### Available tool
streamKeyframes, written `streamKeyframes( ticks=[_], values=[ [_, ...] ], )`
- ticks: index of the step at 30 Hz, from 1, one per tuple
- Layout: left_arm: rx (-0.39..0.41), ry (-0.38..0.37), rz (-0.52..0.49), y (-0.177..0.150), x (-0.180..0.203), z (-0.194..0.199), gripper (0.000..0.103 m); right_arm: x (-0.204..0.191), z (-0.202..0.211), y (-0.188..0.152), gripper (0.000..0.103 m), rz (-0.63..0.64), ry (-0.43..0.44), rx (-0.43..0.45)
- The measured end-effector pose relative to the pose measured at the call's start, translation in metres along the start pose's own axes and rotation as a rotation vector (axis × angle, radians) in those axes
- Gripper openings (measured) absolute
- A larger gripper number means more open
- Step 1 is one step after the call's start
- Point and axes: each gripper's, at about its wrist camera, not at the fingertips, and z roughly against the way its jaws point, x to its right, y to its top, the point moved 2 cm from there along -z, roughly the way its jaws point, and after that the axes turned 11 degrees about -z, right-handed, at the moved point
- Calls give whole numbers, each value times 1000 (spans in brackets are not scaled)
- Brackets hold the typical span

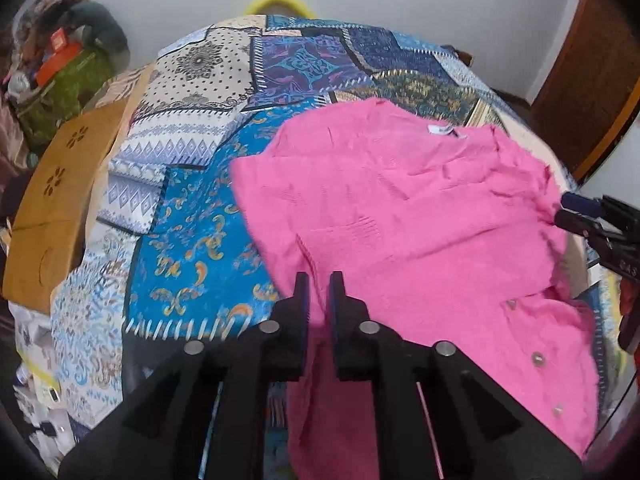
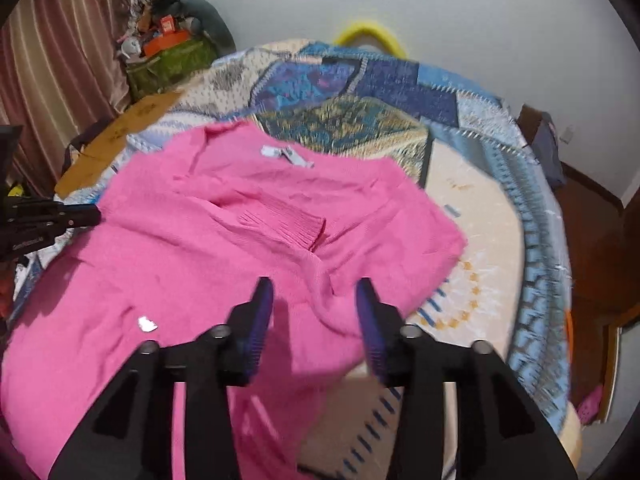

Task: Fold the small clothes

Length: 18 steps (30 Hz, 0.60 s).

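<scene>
A pink knitted cardigan [image 1: 400, 208] [image 2: 200, 260] lies spread on a patchwork bedspread [image 1: 192, 240] [image 2: 352, 120], its neck label [image 2: 280, 152] facing up and a ribbed cuff [image 2: 288, 224] folded across the chest. Buttons [image 1: 538, 359] run down the near right edge. My left gripper [image 1: 320, 284] sits over the cardigan's left edge, its jaws only a narrow gap apart with pink knit showing through; from the right wrist its tip [image 2: 96, 214] meets that edge. My right gripper [image 2: 314, 286] stands open above the lower right part, with nothing pinched, and shows at the cardigan's right edge [image 1: 560, 214].
A brown cardboard sheet [image 1: 60, 208] [image 2: 120, 136] lies along the bed's left side. Behind it stands a green bag with piled items [image 1: 68, 84] [image 2: 172, 60]. A yellow ring [image 1: 280, 2] pokes up past the far edge. A curtain [image 2: 60, 60] hangs left; a wooden door [image 1: 588, 72] is right.
</scene>
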Motion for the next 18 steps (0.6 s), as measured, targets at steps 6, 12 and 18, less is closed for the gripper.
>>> streamKeyframes(
  ticks=[6, 12, 18],
  values=[
    [31, 14, 45, -26, -9, 47, 40, 7, 62, -18, 59, -16, 32, 44],
    [-23, -60, 82, -75, -3, 65, 41, 14, 85, -68, 61, -53, 33, 7],
    [-67, -127, 64, -106, 22, 63, 41, 26, 65, -125, 61, -137, 47, -110]
  ],
)
